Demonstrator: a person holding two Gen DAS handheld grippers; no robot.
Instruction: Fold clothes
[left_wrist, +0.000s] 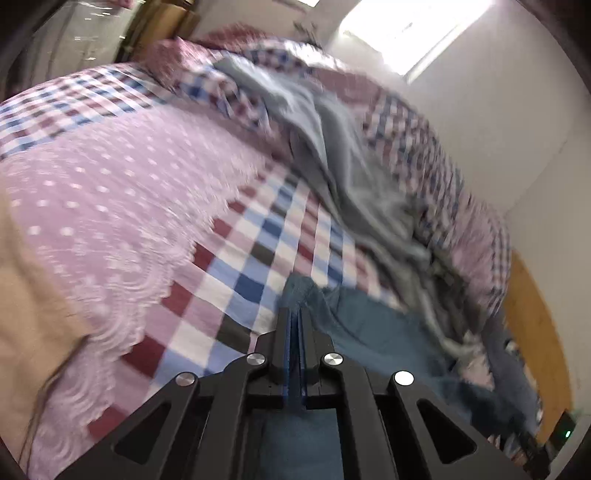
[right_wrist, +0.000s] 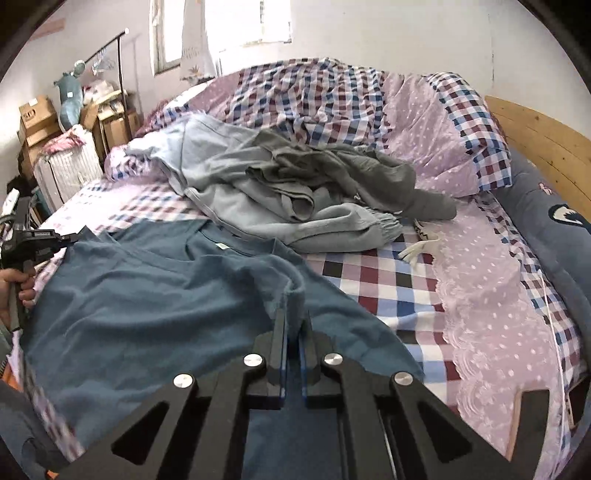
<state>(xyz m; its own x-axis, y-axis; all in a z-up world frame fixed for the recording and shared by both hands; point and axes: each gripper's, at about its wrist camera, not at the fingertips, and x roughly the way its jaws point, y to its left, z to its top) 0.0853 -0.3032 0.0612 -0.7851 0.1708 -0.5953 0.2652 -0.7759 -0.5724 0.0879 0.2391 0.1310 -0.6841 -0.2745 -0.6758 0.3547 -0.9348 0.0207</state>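
Observation:
A teal blue T-shirt (right_wrist: 147, 295) lies spread on the checked bed sheet (right_wrist: 388, 295), neck label up. My right gripper (right_wrist: 294, 314) is shut on a bunched fold of the shirt's right edge. My left gripper (left_wrist: 294, 314) is shut on another bunched part of the teal shirt (left_wrist: 369, 325). The right wrist view shows the left gripper (right_wrist: 74, 236) at the shirt's far left corner, held by a hand (right_wrist: 14, 284). Behind the shirt lies a heap of light grey and dark grey clothes (right_wrist: 295, 184). The left wrist view is motion-blurred.
A rumpled checked and lilac dotted quilt (right_wrist: 424, 122) fills the back of the bed. A dark blue pillow (right_wrist: 554, 221) lies along the wooden headboard (right_wrist: 546, 136). Boxes (right_wrist: 40, 118), a white basket (right_wrist: 66, 170) and a clothes rail (right_wrist: 110, 48) stand at the left.

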